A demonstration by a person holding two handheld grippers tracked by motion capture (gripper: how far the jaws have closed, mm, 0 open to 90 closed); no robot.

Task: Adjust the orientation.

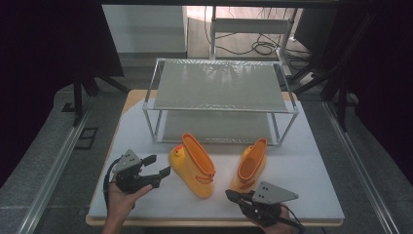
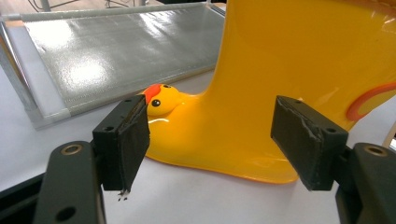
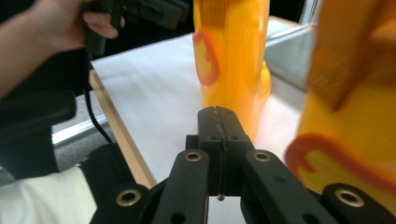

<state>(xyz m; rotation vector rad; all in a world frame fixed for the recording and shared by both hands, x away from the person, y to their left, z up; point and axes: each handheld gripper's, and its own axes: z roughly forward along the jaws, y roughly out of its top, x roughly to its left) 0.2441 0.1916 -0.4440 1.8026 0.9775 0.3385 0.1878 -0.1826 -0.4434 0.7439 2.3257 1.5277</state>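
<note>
Roughly centre desk, two yellow duck boots stand upright: left boot (image 1: 192,165) at about 7 o'clock from the rack (image 1: 220,100), right boot (image 1: 252,163) at about 5 o'clock from it. Left gripper (image 1: 158,165) sits at 9 o'clock of the left boot, jaws wide, nothing between the pads; in the left gripper view they frame the boot's foot and duck head (image 2: 161,100), likely lined up to take the toe end. Right gripper (image 1: 234,195) sits at 6 o'clock of the right boot, jaws pressed shut on nothing, not touching the boot. Boots are probably meant for the two-tier mesh rack, both tiers bare. White mat (image 1: 311,180) covers the wooden desk (image 1: 127,100); dark curtains at both sides, grey floor, cables (image 1: 260,48) behind the rack.
</note>
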